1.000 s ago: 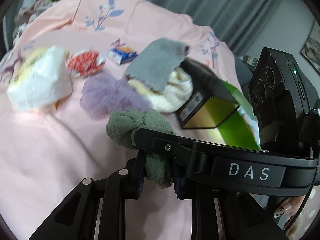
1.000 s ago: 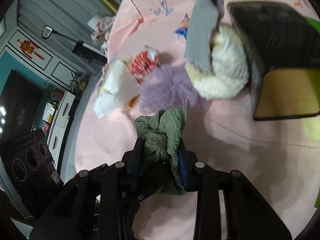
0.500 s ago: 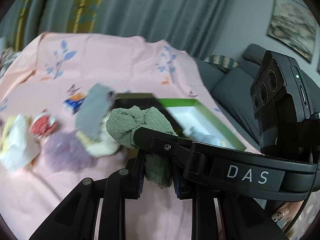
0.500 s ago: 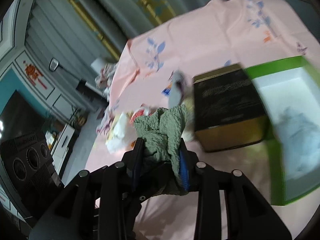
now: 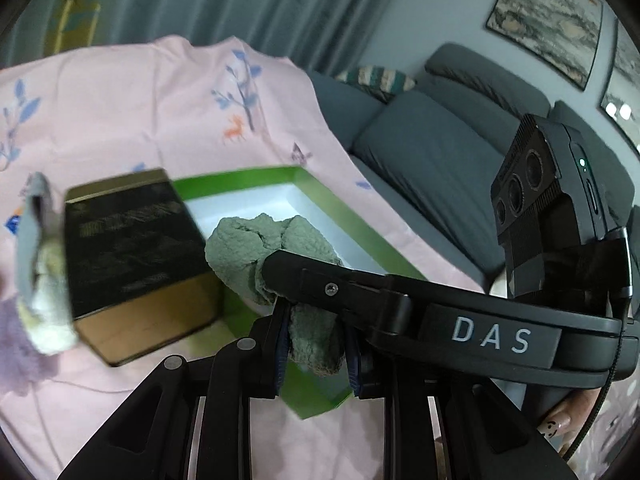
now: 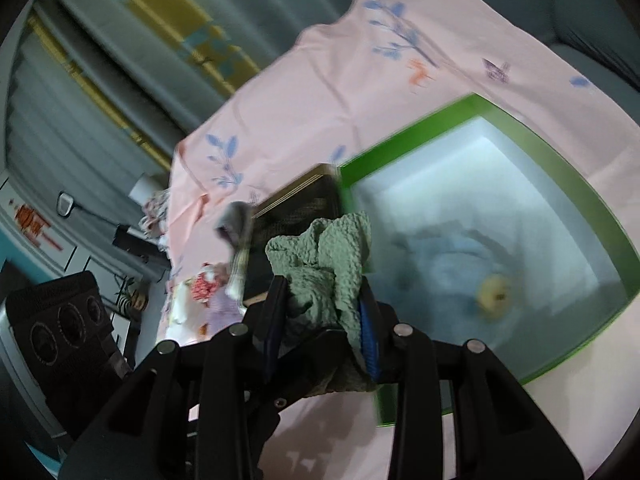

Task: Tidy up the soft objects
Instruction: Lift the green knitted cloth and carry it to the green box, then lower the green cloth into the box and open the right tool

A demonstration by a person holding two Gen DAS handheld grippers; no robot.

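Both grippers are shut on one crumpled green knitted cloth point(image 5: 256, 248), also seen in the right wrist view point(image 6: 324, 264). My left gripper point(image 5: 316, 344) and right gripper point(image 6: 324, 320) hold it in the air over the near left part of a green box with a white inside point(image 5: 320, 196). In the right wrist view the box point(image 6: 560, 152) holds a pale blue soft item point(image 6: 448, 260) and a small yellow round thing point(image 6: 496, 292). The right gripper's body point(image 5: 440, 312) crosses the left wrist view.
A black and gold box point(image 5: 136, 248) stands left of the green box on the pink sheet point(image 5: 160, 92). A grey cloth point(image 5: 32, 232), a cream one point(image 5: 52, 312) and a purple fluffy one point(image 5: 20, 352) lie further left. A grey sofa point(image 5: 432, 136) is behind.
Both grippers have carried the green cloth to the right, away from the pile of soft items and past the black box, until it hangs over the green box.
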